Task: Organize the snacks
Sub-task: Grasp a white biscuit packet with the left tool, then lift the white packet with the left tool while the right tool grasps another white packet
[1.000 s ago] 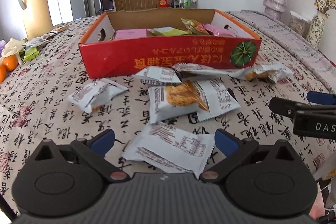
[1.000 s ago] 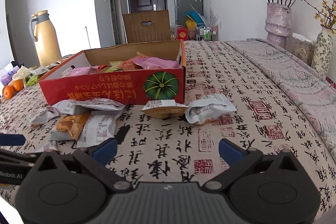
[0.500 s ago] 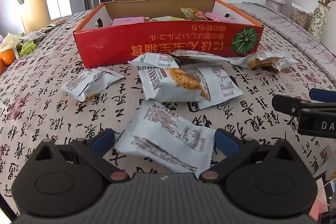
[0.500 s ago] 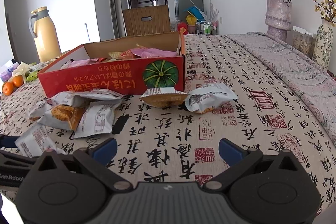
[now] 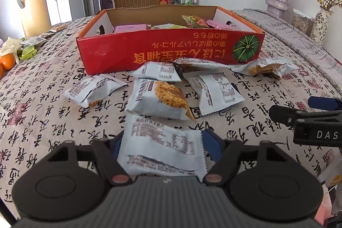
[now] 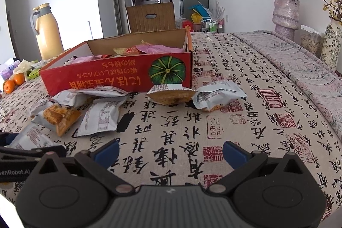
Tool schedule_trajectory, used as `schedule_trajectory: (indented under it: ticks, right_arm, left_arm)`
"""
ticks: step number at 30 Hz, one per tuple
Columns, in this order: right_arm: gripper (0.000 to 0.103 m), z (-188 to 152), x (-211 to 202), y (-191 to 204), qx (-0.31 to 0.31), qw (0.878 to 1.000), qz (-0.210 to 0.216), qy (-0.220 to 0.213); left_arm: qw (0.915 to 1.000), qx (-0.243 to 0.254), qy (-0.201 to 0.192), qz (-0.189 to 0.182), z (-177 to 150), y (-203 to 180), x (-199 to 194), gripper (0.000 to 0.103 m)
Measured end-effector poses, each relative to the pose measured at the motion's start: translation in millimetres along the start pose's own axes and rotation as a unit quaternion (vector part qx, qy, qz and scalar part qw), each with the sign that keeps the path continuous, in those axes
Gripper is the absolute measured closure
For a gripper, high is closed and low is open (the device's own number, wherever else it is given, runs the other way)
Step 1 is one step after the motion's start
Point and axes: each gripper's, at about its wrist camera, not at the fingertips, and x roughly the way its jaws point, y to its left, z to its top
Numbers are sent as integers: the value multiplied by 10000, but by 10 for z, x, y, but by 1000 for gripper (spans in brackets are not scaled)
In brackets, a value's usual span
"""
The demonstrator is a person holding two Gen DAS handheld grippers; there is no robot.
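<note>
Left wrist view showed my left gripper (image 5: 160, 145) just closing on a packet (image 5: 162, 147) lying on the table (image 5: 42, 99); the right gripper (image 6: 171, 153) stood open, empty. Several packets (image 5: 162, 97) waited outside the box (image 5: 171, 50), a few snacks already inside.

Left gripper (image 5: 162, 144): tilted down, jaws just closed in, blue pads (image 5: 210, 145) touching both edges of white packet. Right gripper (image 6: 170, 152): tilted down, jaws wide apart, nothing between them.

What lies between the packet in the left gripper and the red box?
In the left wrist view, more white snack packets lie on the tablecloth between the packet in the left gripper and the red box.
</note>
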Motion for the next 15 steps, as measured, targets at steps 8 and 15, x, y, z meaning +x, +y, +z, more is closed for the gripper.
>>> schedule_trajectory:
  ticks: [8,15]
  right_arm:
    - [0,-16,-28,39,-40,10000,19,-13]
    - [0,-37,-85,69,-77,10000,31,-39]
  left_arm:
    - [9999,-84,-58,-19,-19,47,-56,66]
    - [9999,-153,-70,-33,-44,74,-102,82]
